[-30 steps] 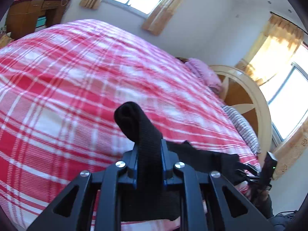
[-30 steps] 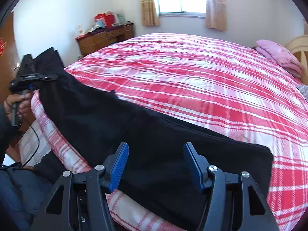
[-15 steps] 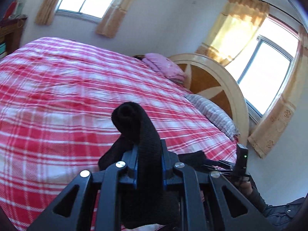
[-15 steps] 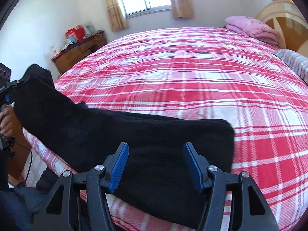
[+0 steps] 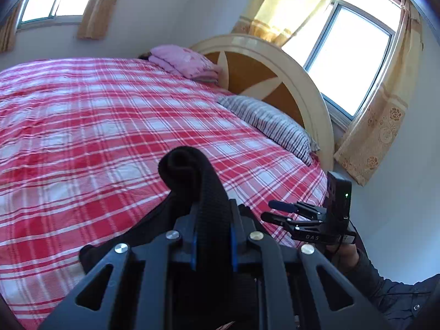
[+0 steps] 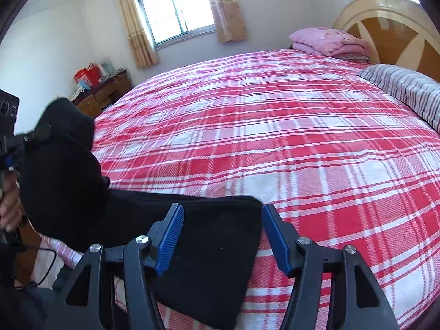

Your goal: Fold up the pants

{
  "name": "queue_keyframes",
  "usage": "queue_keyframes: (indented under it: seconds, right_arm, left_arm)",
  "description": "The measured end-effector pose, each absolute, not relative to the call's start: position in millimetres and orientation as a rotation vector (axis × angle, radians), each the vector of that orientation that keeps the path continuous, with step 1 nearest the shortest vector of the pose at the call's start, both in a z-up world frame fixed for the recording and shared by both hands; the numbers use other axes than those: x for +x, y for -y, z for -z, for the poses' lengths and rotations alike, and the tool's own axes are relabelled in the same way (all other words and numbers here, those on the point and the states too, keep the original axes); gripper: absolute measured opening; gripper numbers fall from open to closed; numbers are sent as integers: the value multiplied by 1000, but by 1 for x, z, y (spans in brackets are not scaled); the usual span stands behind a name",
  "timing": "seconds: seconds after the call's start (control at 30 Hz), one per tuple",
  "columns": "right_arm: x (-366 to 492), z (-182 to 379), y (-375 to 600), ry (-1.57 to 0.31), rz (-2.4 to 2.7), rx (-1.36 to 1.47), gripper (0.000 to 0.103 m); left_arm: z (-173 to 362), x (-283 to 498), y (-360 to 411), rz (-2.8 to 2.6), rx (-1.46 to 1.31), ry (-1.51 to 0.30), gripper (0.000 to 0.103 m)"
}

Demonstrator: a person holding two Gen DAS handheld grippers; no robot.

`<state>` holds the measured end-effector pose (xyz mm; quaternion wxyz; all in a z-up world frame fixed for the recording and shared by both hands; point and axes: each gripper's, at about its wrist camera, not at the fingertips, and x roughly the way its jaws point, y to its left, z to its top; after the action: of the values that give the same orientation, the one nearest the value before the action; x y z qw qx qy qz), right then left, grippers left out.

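Left wrist view: my left hand-held gripper (image 5: 211, 236) is clenched on a thick bunched fold of the black pants (image 5: 192, 176), lifted above the near edge of the bed (image 5: 110, 126). My right hand-held gripper (image 5: 277, 211) shows beyond, at the bed's near edge.

Right wrist view: my right hand-held gripper (image 6: 222, 236) is released, fingers (image 6: 170, 233) spread over the pants (image 6: 209, 261) lying flat at the bed's (image 6: 275, 137) near edge. Cloth looks soft, limp, fairly thick; I judge the free end's corner the best hold.

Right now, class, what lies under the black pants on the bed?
Under the pants lies the red plaid bedspread, showing all around them. The part directly beneath is covered, so anything else there cannot be seen.
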<state>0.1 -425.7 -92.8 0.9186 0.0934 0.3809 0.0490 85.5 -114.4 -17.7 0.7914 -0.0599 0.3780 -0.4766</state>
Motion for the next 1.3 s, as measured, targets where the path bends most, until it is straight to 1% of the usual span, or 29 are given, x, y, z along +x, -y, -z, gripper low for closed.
queue_keyframes:
  seconds: [0.37, 0.67, 0.77, 0.83, 0.87, 0.9, 0.93, 0.97, 1.0, 1.03, 1.13, 1.23, 1.27, 1.3]
  right_arm:
    - [7, 104, 447, -814, -42, 227, 61]
    - [9, 106, 451, -822, -29, 237, 61]
    - [10, 105, 453, -822, -23, 235, 61]
    - [9, 104, 456, -816, -11, 235, 61]
    - [8, 102, 460, -811, -1, 238, 61]
    - [8, 101, 462, -809, 5, 240, 61]
    - [8, 98, 466, -802, 17, 245, 61]
    - [7, 96, 469, -797, 25, 251, 61]
    - [7, 94, 471, -791, 31, 259, 61]
    - [5, 90, 474, -784, 31, 269, 61]
    - [1, 79, 470, -780, -24, 290, 61]
    - [-4, 71, 449, -801, -149, 275, 61]
    - [-6, 69, 436, -801, -201, 256, 61]
    - [-6, 70, 430, -804, -222, 244, 61]
  left_arm:
    - [53, 78, 197, 1071, -5, -918, 18]
    - [93, 64, 239, 1054, 121, -978, 19]
    - [91, 61, 247, 1049, 124, -984, 22]
    - [75, 54, 246, 1088, 86, -945, 23]
    - [64, 49, 243, 1116, 69, -905, 25]
    - [55, 44, 239, 1127, 64, -867, 35]
    - [47, 40, 235, 1127, 64, -834, 50]
    - [38, 36, 228, 1116, 63, -792, 57]
    - [33, 35, 224, 1109, 58, -769, 66]
    - [28, 34, 215, 1096, 48, -743, 70]
    - [30, 41, 194, 1040, 52, -744, 71]
    - [49, 49, 165, 939, 71, -766, 71]
    - [58, 52, 157, 906, 72, -779, 72]
    - [67, 55, 150, 873, 70, -793, 75]
